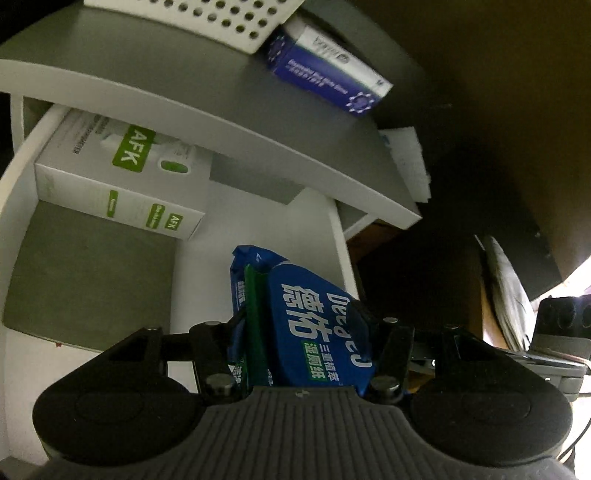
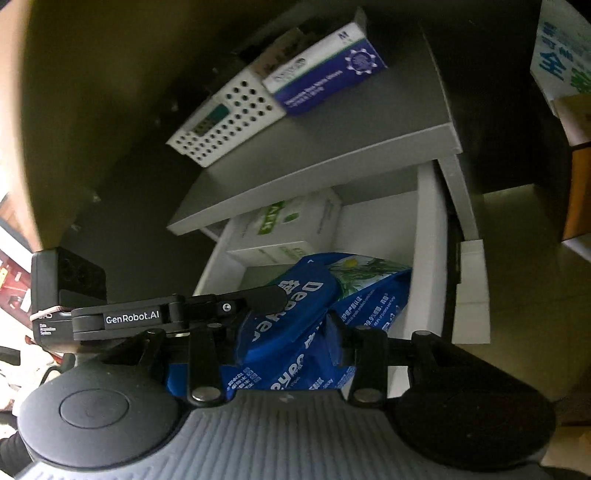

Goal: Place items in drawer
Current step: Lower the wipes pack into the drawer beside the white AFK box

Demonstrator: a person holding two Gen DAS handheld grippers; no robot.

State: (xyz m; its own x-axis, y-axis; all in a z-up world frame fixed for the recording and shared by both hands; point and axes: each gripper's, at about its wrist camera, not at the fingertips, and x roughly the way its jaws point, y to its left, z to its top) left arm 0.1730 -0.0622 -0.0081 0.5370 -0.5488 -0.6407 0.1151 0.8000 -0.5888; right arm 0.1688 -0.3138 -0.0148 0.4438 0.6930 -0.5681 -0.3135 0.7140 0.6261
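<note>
Wipes pack: the soft blue plastic pack of wet wipes [image 1: 314, 325] is over the open white drawer [image 1: 22, 177], at its right side; its long axis runs from the grippers toward the back of the drawer, and it is tilted.
Left gripper [image 1: 306, 332]: pinching the pack.
Right gripper [image 2: 291, 332]: also clamped on the pack.
Drawer inside: a white carton with green "AFK" label [image 1: 122, 173] lies near the back.
Cabinet top: a grey surface [image 1: 166, 74] carries a white perforated box [image 1: 221, 18] and a blue-and-white carton [image 1: 328, 70].
Room: dim.
</note>
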